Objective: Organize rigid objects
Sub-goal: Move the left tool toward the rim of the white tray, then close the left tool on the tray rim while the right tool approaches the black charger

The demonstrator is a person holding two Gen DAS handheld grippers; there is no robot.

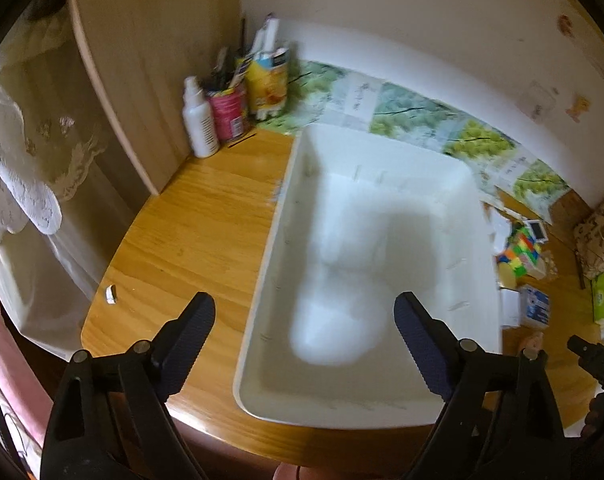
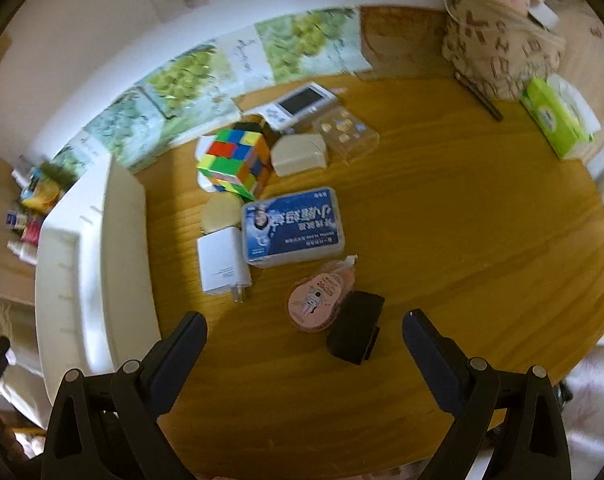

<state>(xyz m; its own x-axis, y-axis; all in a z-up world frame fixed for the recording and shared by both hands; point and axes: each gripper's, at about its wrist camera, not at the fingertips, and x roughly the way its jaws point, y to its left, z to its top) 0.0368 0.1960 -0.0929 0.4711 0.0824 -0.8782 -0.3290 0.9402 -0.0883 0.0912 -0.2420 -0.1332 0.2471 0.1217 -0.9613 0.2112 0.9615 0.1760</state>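
Observation:
A white plastic bin (image 1: 286, 208) lies on the wooden table, and nothing is visible inside it. My left gripper (image 1: 304, 307) hovers open over the bin's near left side with nothing between its fingers. In the right wrist view the bin (image 2: 126, 216) is at the left. To its right lie a colour cube (image 2: 234, 162), a blue-labelled box (image 2: 294, 226), a white charger plug (image 2: 222, 266), a pink round packet (image 2: 315, 304) and a small black block (image 2: 355, 334). My right gripper (image 2: 305, 324) stands open above the black block and the pink packet, touching neither.
A white bottle (image 1: 200, 120) and cans with pens (image 1: 238, 108) stand at the back left corner. A green tissue box (image 2: 553, 120), a patterned bag (image 2: 497, 40), a white screen device (image 2: 302, 102) and a beige box (image 2: 300, 154) lie at the back right. The table edge curves near both grippers.

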